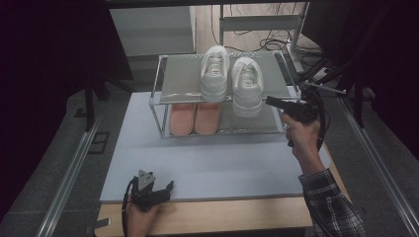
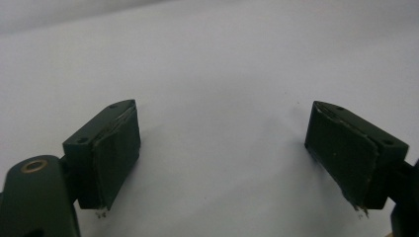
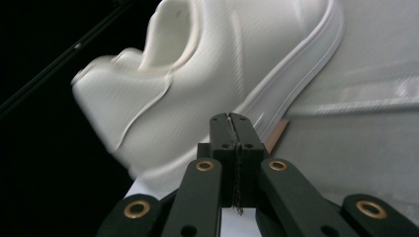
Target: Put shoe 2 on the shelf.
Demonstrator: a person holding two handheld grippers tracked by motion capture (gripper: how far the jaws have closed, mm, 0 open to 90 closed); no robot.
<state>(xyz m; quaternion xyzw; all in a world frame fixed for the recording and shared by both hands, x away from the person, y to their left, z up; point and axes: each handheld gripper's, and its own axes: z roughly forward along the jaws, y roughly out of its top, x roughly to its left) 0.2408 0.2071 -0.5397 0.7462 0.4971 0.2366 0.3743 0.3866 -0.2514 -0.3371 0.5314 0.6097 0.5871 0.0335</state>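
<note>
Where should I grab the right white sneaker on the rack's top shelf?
Take the right white sneaker at its heel collar, probably from the open front of the rack: the heel overhangs the shelf edge toward you. The right gripper, now shut, must open first.

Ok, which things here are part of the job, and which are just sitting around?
In the job:
- right white sneaker
- right gripper, shut, at that sneaker
- shoe rack

Lying about:
- left white sneaker
- pink slippers
- left gripper, open, over the table
</note>
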